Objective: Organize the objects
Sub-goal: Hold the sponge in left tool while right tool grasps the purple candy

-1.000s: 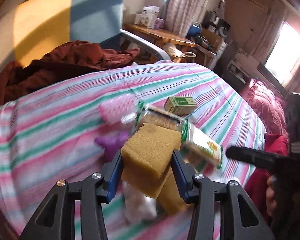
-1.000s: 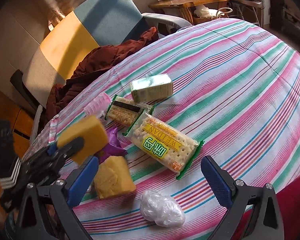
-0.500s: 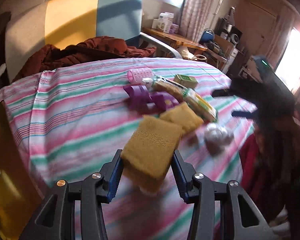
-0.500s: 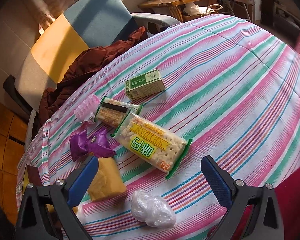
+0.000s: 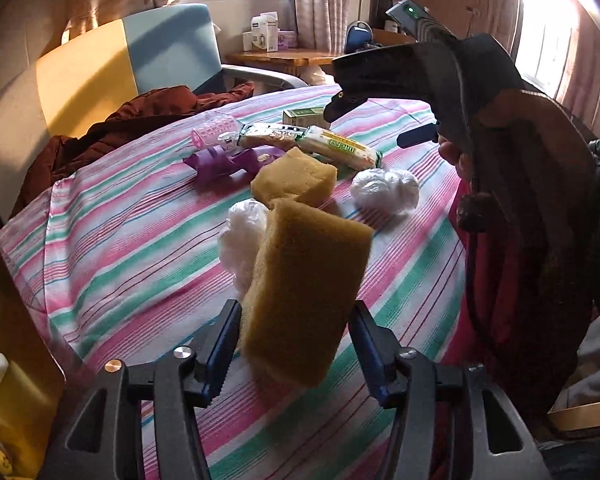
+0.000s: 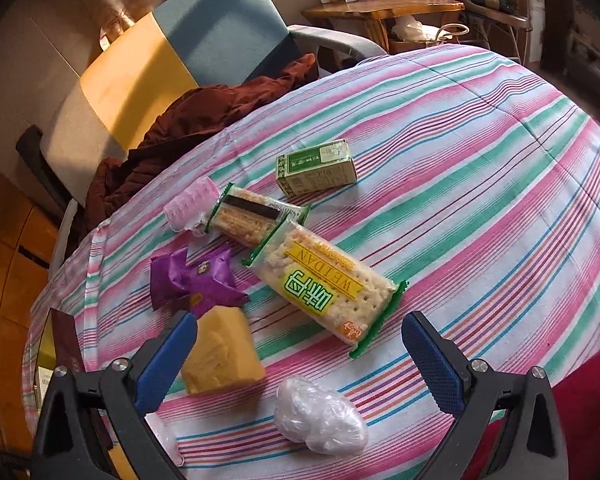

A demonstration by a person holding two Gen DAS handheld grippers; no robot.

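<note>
My left gripper (image 5: 296,344) is shut on a yellow sponge (image 5: 306,292) and holds it above the near edge of the striped table (image 5: 120,240). A second yellow sponge (image 5: 294,178) (image 6: 220,354) lies on the cloth. My right gripper (image 6: 300,356) is open and empty, hovering over the table; it shows in the left wrist view (image 5: 416,136). A large cracker pack (image 6: 324,284), a smaller biscuit pack (image 6: 256,216), a green box (image 6: 316,168), a pink roller (image 6: 192,204), purple wrappers (image 6: 192,280) and white plastic bundles (image 6: 320,416) (image 5: 240,240) lie on the cloth.
A blue and yellow armchair (image 6: 180,52) with a dark red garment (image 6: 188,128) stands behind the table. A wooden side table (image 6: 384,6) with boxes is at the back. A yellow cabinet (image 5: 4,360) stands left of the table.
My left gripper has pulled back from the cluster toward the table's near edge with the sponge in it. My right gripper stays open over the cracker pack and has shifted slightly.
</note>
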